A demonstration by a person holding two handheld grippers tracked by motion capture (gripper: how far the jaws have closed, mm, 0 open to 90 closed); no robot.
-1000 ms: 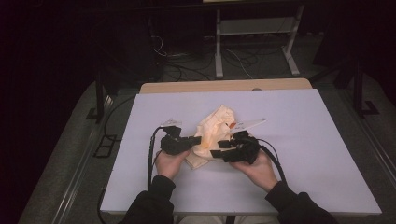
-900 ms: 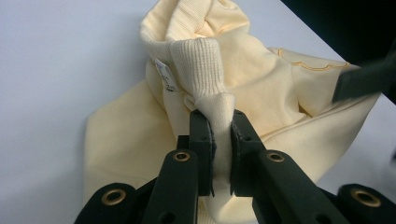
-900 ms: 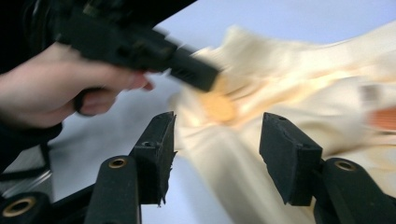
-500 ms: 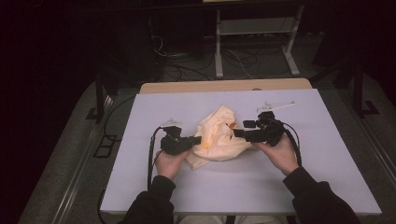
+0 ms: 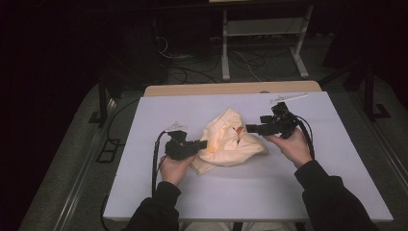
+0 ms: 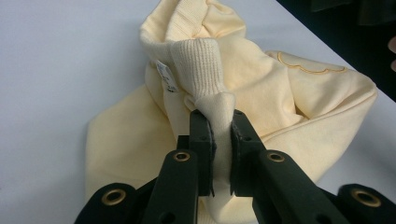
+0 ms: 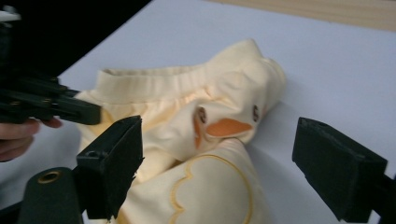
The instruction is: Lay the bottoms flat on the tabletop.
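Observation:
A crumpled pale yellow garment (image 5: 228,142) lies mid-table on the white tabletop (image 5: 288,192). It has an orange duck beak (image 7: 226,127) and small eyes sewn on. My left gripper (image 5: 204,143) is at the garment's left edge, shut on a ribbed cuff (image 6: 198,65) that bunches up between its pads (image 6: 219,121). My right gripper (image 5: 249,128) hovers just right of the garment, pointing at it. Its jaws have just been opening and stand wide (image 7: 219,149), with the garment beyond them and nothing pressed between the pads. The left gripper (image 7: 56,105) appears at the far left of the right gripper view.
A wooden strip (image 5: 231,89) borders the table's far edge. A thin white stick (image 5: 288,98) lies near the far right corner. Beyond the table stand a metal frame (image 5: 262,33) and floor cables (image 5: 192,67). Bare tabletop surrounds the garment.
My right gripper has let go of the cloth, opened its jaws and moved right, away from the garment's middle. The left gripper has kept still, shut on the cuff.

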